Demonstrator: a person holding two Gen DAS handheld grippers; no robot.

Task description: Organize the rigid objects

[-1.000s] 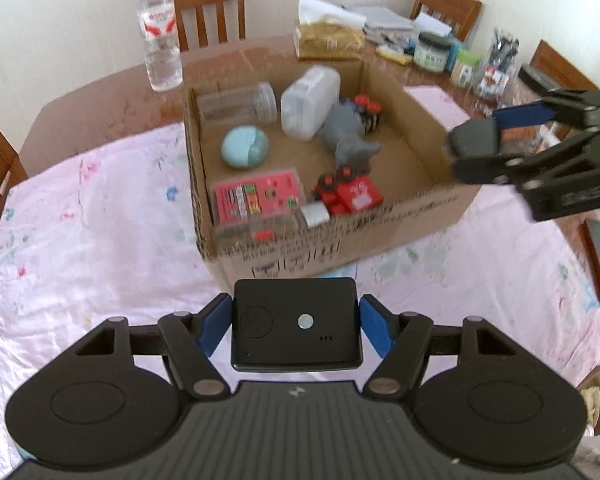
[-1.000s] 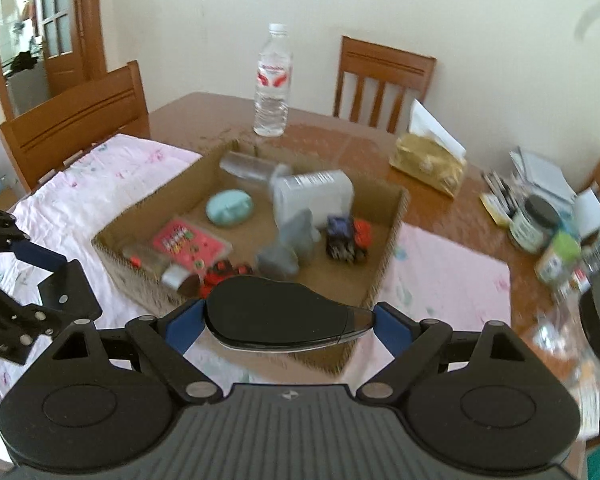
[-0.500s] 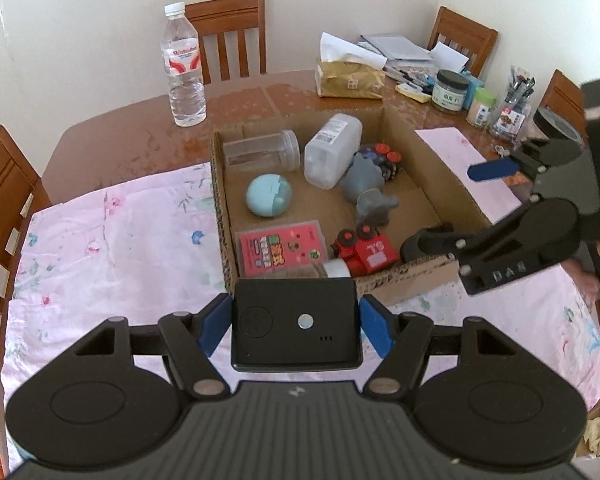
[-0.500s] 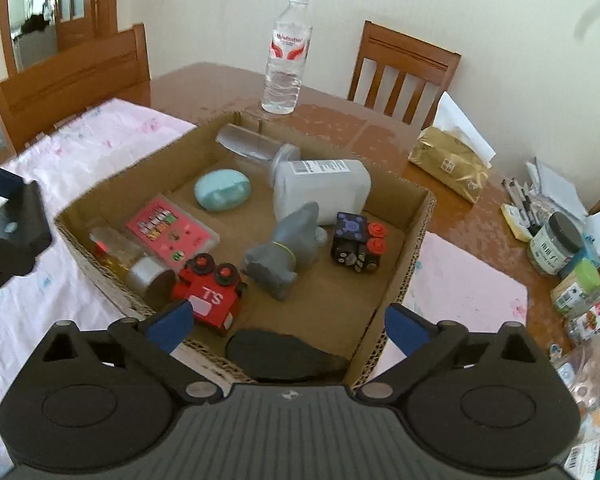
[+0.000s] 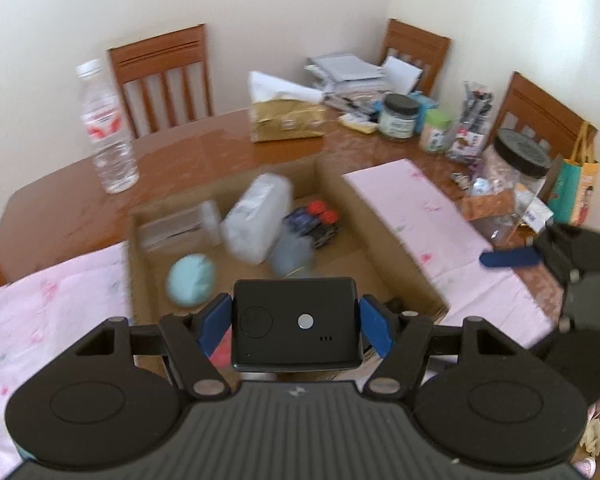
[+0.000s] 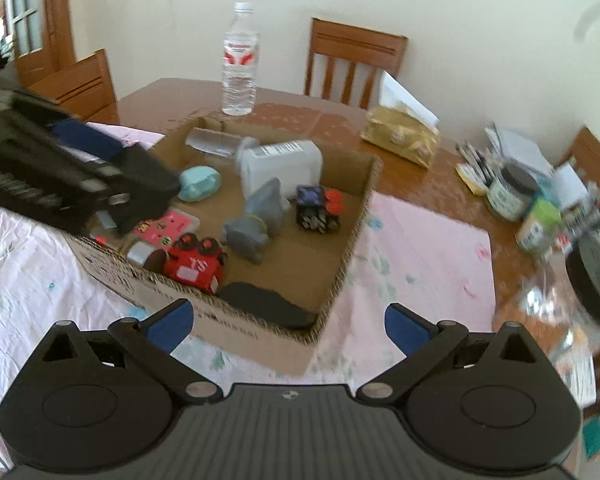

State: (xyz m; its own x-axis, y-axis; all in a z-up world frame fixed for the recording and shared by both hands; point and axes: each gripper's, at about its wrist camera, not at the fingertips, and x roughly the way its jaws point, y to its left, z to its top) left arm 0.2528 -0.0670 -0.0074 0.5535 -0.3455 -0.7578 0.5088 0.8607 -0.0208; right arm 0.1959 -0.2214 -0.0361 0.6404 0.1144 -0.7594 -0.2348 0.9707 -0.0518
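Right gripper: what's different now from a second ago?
The right gripper has let go of the flat black object, which now lies in the near corner of the cardboard box, and has opened wide and drawn back. The left gripper stays shut on its black device and has moved over the box. The toys inside lie as before.

A home dining room: wooden table (image 6: pixel 284 108), chairs (image 6: pixel 354 62), floral cloth (image 6: pixel 420 256)

Brown wooden table (image 6: pixel 412 176): pink cloth (image 6: pixel 420 256), cardboard box (image 6: pixel 352 236), water bottle (image 6: pixel 240 68), jars (image 6: pixel 510 192)
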